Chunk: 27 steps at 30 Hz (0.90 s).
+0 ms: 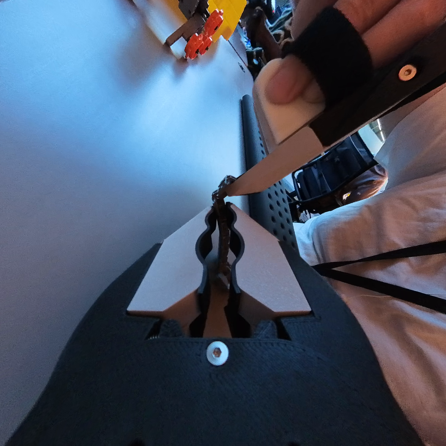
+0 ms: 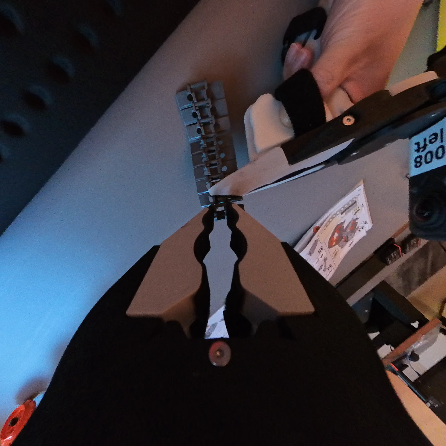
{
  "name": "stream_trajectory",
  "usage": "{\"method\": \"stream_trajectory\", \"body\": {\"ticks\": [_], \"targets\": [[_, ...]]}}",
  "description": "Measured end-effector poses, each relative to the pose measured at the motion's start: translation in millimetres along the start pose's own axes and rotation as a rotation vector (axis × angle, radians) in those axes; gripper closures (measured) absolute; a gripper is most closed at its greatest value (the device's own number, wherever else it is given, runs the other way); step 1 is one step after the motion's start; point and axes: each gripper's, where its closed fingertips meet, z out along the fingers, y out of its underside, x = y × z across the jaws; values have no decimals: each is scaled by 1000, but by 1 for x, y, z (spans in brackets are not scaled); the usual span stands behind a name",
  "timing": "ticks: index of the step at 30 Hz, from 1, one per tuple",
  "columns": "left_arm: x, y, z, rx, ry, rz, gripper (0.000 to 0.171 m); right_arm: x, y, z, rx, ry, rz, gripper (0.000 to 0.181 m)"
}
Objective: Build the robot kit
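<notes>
both grippers clamped on one grey track chain, left gripper edge-on, right gripper pinching its end link; table underneath

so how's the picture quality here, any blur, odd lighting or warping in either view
Left wrist view: a blue cast on the table, the red and yellow bricks soft, the left tool on the track chain sharper, the edges bowed by the wide lens. Right wrist view: dimmer, the right tool body nearly black, the grey track chain crisp, the perforated panel blurred.
</notes>
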Motion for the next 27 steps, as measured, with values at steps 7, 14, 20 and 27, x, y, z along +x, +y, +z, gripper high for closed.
{"method": "stream_trajectory", "body": {"ticks": [7, 14, 20, 27], "targets": [[1, 2, 0, -12, -5, 18, 165, -2, -2, 3, 28, -29, 9, 173], [4, -1, -2, 7, 14, 22, 165, 0, -2, 1, 87, 79, 3, 173], [7, 0, -1, 5, 11, 67, 165, -1, -4, -1, 127, 149, -3, 173], [10, -2, -1, 16, 15, 97, 164, 0, -4, -3, 156, 229, 2, 173]]}}
